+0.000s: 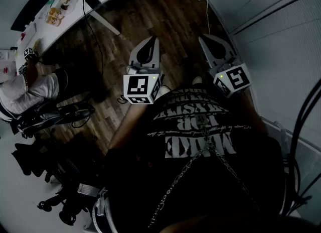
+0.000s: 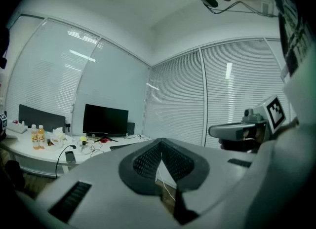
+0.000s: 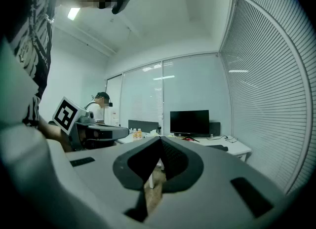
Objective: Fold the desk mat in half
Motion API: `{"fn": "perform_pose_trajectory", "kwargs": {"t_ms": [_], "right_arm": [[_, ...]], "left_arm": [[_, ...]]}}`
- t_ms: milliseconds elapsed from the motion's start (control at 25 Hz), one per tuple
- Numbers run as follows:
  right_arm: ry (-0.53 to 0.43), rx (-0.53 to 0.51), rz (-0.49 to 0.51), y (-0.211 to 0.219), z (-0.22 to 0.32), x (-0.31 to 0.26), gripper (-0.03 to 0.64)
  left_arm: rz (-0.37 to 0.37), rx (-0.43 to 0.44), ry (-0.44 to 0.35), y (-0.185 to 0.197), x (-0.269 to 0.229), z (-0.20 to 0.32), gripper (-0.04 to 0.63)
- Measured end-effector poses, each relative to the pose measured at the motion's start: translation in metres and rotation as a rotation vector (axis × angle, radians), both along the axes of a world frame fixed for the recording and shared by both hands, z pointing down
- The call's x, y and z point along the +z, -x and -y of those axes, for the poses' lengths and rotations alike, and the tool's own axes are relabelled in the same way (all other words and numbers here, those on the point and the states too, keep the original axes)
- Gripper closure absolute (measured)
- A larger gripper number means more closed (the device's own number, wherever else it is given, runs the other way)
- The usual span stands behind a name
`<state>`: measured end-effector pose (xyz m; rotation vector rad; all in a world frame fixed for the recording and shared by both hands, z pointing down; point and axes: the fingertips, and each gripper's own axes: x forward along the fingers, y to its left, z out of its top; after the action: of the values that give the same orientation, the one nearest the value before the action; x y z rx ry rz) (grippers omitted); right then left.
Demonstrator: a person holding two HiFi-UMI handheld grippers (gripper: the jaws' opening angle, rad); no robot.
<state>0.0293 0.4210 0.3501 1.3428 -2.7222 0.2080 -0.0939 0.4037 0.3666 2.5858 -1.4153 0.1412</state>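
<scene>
No desk mat shows in any view. Both grippers are held close to the person's chest above the wooden floor (image 1: 150, 11), pointing forward. In the head view my left gripper (image 1: 153, 39) is shut with nothing between its jaws, and my right gripper (image 1: 202, 37) is likewise shut and empty. The left gripper view shows its jaws (image 2: 161, 141) closed tip to tip, with the right gripper (image 2: 242, 130) off to the side. In the right gripper view the jaws (image 3: 159, 139) meet too, and the left gripper (image 3: 94, 132) is beside them.
A long white desk (image 1: 75, 18) runs along the far wall with a black monitor (image 2: 105, 120), bottles (image 2: 36, 135), cables and small items. Another person (image 1: 30, 89) sits at the left near dark office chairs (image 1: 55, 171). Window blinds (image 1: 281, 36) line the right side.
</scene>
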Motion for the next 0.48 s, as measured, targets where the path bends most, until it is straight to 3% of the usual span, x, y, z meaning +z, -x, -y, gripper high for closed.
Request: {"fn": "perform_pose_trajectory", "kwargs": {"t_ms": [480], "right_arm": [[-0.010, -0.004, 0.005, 0.028, -0.011, -0.008, 0.617]], "left_arm": [[-0.012, -0.005, -0.019, 0.033, -0.006, -0.005, 0.588]]}}
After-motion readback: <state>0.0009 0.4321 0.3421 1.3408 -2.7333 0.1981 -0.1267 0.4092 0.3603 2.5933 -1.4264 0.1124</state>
